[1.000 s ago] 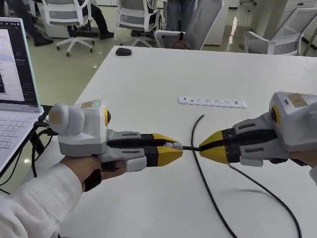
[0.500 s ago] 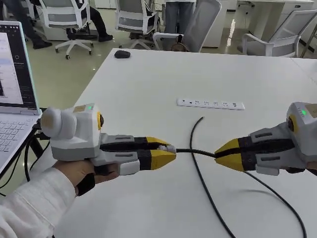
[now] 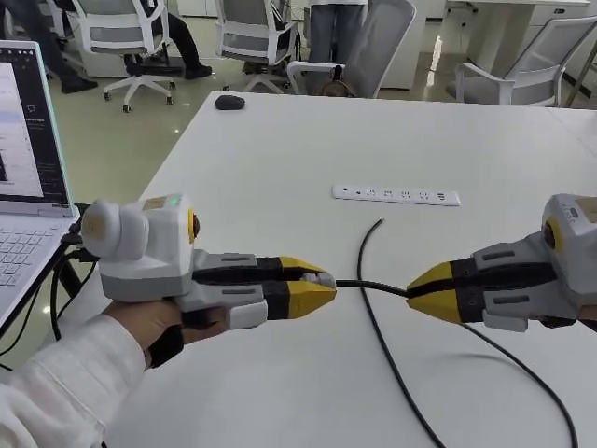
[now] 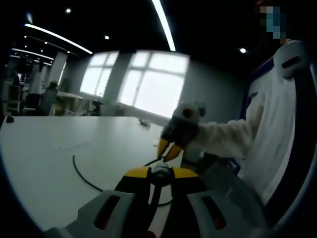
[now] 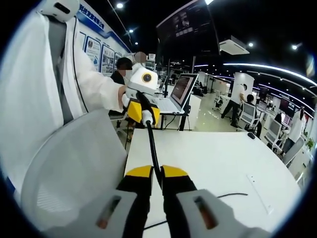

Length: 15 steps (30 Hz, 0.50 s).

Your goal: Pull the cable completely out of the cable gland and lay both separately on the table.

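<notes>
**Cable held between two clamped grippers**

Over the white table, nearer the person than the power strip, the left gripper is clamped on the cable gland. The right gripper is closed on the black cable, just right of the cable gland. A short span of cable is seen between them.

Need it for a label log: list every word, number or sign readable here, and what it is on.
Nothing here reads clearly.
Laptop screen: lines of text, too blurred to read.
Wall posters: writing too small and blurred.
Power strip: any marks too small to tell.
</notes>
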Motion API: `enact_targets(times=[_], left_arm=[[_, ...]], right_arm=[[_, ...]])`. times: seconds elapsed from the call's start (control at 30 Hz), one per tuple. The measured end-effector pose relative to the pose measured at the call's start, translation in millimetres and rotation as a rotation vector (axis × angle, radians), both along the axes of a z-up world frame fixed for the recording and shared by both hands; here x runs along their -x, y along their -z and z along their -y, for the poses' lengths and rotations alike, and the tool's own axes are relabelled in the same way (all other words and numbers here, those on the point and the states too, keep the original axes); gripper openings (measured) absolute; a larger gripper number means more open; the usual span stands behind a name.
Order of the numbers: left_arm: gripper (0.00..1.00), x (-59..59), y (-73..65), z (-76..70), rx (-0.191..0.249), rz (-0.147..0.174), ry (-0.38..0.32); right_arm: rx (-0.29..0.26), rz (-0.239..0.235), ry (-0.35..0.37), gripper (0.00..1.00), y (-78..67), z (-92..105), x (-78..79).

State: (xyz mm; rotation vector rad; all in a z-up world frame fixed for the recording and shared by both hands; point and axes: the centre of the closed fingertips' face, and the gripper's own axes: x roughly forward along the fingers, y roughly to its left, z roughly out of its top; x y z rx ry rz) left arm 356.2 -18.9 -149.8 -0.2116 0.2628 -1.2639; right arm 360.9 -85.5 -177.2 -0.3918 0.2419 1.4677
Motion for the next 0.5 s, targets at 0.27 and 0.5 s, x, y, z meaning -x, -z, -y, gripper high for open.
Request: enact_targets(times=[0.27, 0.5], left_arm=[[0.16, 0.2, -1.7, 7.6, -0.005, 0.008, 0.012], [0.16, 1.8, -3.2, 16.8, -0.003, 0.011, 0.031]], right_arm=[[-0.020, 0.027, 0.019, 0.23, -7.5, -12.0, -2.3], [-0.074, 0.053, -0.023, 0.26, -23.5, -38.9, -1.3]])
